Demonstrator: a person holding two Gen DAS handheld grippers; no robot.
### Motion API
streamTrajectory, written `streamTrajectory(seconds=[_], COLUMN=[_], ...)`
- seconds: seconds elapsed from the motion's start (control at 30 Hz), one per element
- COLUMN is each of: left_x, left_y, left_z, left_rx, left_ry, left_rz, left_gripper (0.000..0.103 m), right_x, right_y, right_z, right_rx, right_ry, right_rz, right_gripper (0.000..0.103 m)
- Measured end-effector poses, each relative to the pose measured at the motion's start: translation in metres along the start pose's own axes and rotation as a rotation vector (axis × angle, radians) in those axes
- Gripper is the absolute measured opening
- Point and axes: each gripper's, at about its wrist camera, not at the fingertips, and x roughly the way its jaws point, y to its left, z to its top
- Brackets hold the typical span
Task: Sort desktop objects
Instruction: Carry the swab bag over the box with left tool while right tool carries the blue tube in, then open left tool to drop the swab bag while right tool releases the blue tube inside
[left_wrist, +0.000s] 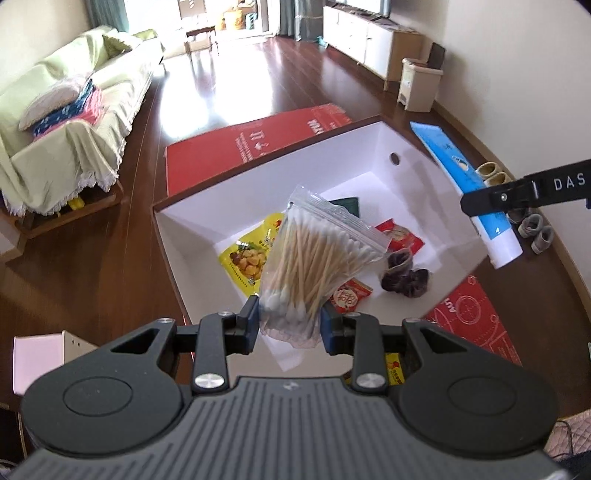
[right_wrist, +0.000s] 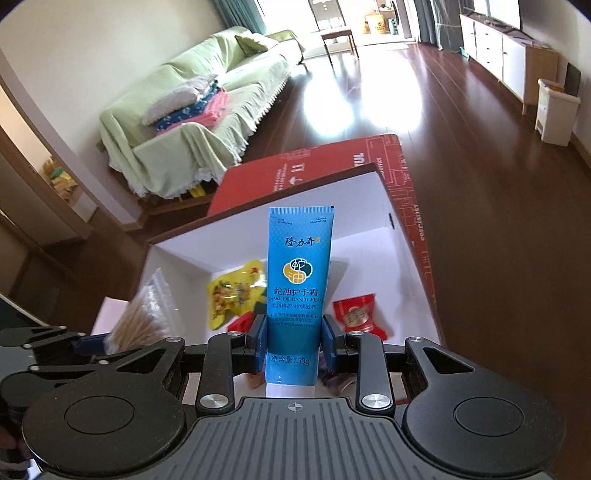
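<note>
My left gripper (left_wrist: 289, 325) is shut on a clear zip bag of cotton swabs (left_wrist: 317, 258), held above the near end of a white open box (left_wrist: 258, 184). My right gripper (right_wrist: 294, 343) is shut on a blue hand cream tube (right_wrist: 300, 280), which stands upright between the pads over the same box (right_wrist: 184, 254). In the left wrist view the tube (left_wrist: 461, 177) and the right gripper's finger (left_wrist: 524, 192) hang over the box's right wall. Inside lie a yellow snack packet (left_wrist: 247, 258), red packets (left_wrist: 400, 236) and a dark scrunchie (left_wrist: 404, 273).
The box sits on a red mat (left_wrist: 236, 147) on a dark wooden floor. A sofa with a green cover (left_wrist: 66, 122) is at the left, a beige bin (left_wrist: 419, 85) and white cabinets (left_wrist: 369, 40) at the right. Shoes (left_wrist: 535, 229) line the right wall.
</note>
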Motion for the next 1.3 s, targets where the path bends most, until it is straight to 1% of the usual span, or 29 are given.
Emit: streamTrajectory(seconds=[0.23, 0.47, 0.67, 0.87, 1.0, 1.17, 1.3], left_x=[0.024, 0.050, 0.071, 0.085, 0.088, 0.086, 0.084], left_y=[0.011, 0.019, 0.024, 0.027, 0.026, 0.025, 0.014], left_z=[0.005, 0.006, 0.001, -0.005, -0.004, -0.002, -0.002], left_rx=[-0.055, -0.091, -0.122, -0.150, -0.136, -0.130, -0.065], left_ry=[0.039, 0.091, 0.151, 0.195, 0.199, 0.196, 0.192], left_rz=[0.007, 0.007, 0.007, 0.013, 0.032, 0.016, 0.020], left_gripper=[0.028, 0.028, 0.028, 0.028, 0.029, 0.029, 0.029], right_x=[0.033, 0.054, 0.065, 0.069, 0.069, 0.068, 0.066], right_y=[-0.004, -0.009, -0.017, -0.020, -0.019, -0.018, -0.017], right_z=[0.001, 0.000, 0.000, -0.001, -0.001, -0.001, -0.002], right_rx=[-0.014, -0.031, -0.030, -0.033, -0.040, -0.053, -0.071], right_ry=[0.036, 0.074, 0.098, 0.109, 0.111, 0.113, 0.119], right_rz=[-0.061, -0.096, -0.122, -0.135, -0.141, -0.148, -0.159], right_gripper=[0.029, 0.029, 0.029, 0.029, 0.029, 0.029, 0.029])
